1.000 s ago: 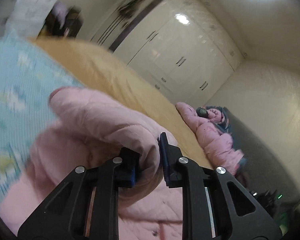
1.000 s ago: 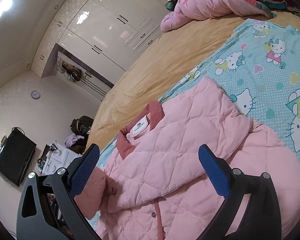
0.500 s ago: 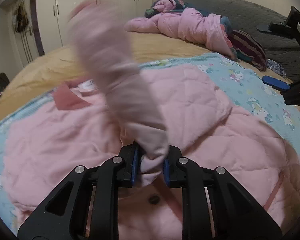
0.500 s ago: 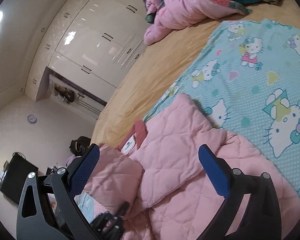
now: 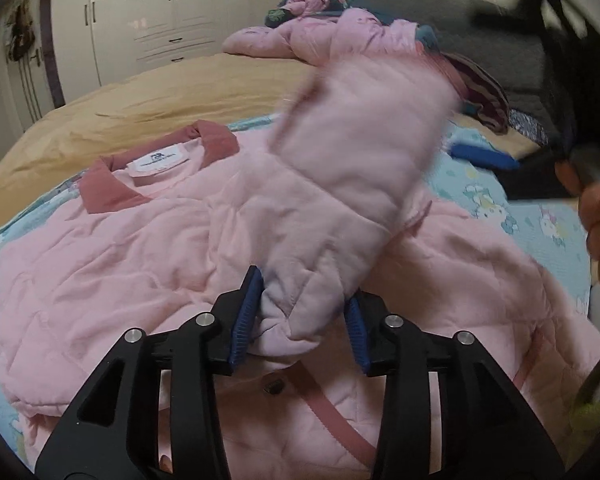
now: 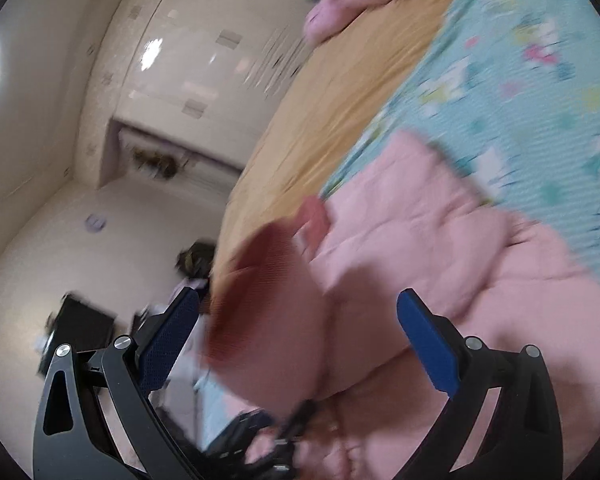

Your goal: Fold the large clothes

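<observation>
Right now the left gripper (image 5: 300,316) has its blue pads (image 5: 244,320) set a little apart, with the quilted end of the pink sleeve (image 5: 356,176) lying between them; the left pad touches the cloth, while the right pad looks just clear of it, so whether the sleeve is truly pinched cannot be told. That sleeve rises from the fingers and leans up and to the right, blurred, above the body of the pink quilted jacket (image 5: 112,264). The jacket is spread flat on a light blue cartoon-print sheet (image 5: 540,224) that covers part of a mustard-yellow bedspread (image 5: 160,96), its darker pink collar (image 5: 112,192) and white neck label (image 5: 160,158) toward the far side and a snap button (image 5: 274,386) showing just beyond the gripper. Farther back, another pink padded garment (image 5: 300,36) lies heaped against a dark grey headboard (image 5: 480,32), and white wardrobe doors (image 5: 172,12) stand behind. The right gripper (image 6: 300,340) is wide open with nothing clasped, hovering over the jacket (image 6: 480,280) in a heavily blurred view, with the sleeve's darker cuff (image 6: 268,292) between its spread fingers
</observation>
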